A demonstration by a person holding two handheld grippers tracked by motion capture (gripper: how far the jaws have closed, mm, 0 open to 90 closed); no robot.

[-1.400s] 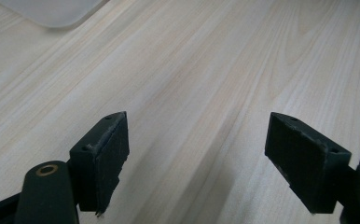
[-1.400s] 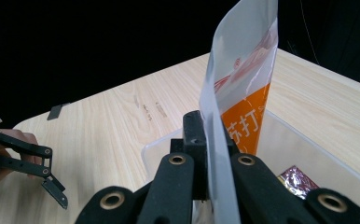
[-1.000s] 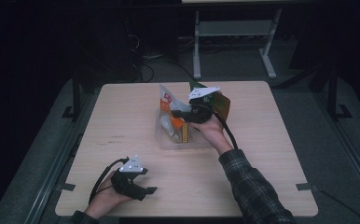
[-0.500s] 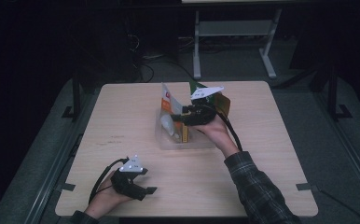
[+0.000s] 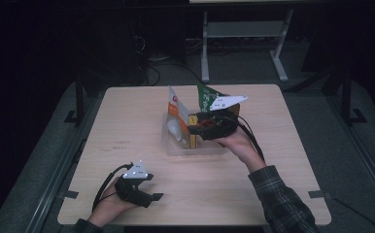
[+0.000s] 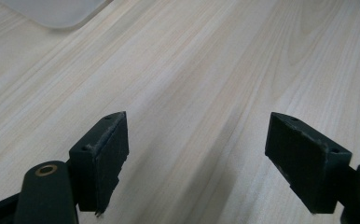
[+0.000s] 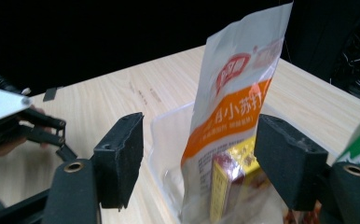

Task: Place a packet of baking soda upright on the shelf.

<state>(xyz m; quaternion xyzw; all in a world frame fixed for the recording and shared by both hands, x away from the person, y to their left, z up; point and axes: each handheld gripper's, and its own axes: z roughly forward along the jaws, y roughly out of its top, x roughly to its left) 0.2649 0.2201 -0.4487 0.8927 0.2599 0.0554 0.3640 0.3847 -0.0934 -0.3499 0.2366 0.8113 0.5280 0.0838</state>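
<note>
A white snack bag (image 7: 234, 107) with an orange band and a red mark near its top was seen standing upright in a clear plastic tub (image 5: 173, 141). A small yellow box (image 7: 227, 186) was propped against its lower front, inside the same tub. From above, the bag (image 5: 176, 109) was seen at the left end of the tub, with the yellow box (image 5: 193, 132) just to its right and a green packet (image 5: 206, 96) rising behind. The tub itself was set near the middle of a pale wooden table (image 5: 127, 121).

In the right gripper view, the bag and the box were framed between the two black jaws of the right gripper (image 7: 206, 163), but neither jaw was pressed against them; a gap was left on each side. The jaws had just been opening and were held spread, with the bag standing loose between them. From above, the right gripper (image 5: 195, 127) was seen at the tub's right end, pointed leftward over its contents.

The left gripper (image 5: 149, 196) was rested well apart from the tub, at the near left part of the table. Its jaws were spread wide over bare wood (image 6: 206, 93), with nothing between them, and a corner of the tub (image 6: 57, 11) was visible far off.
</note>
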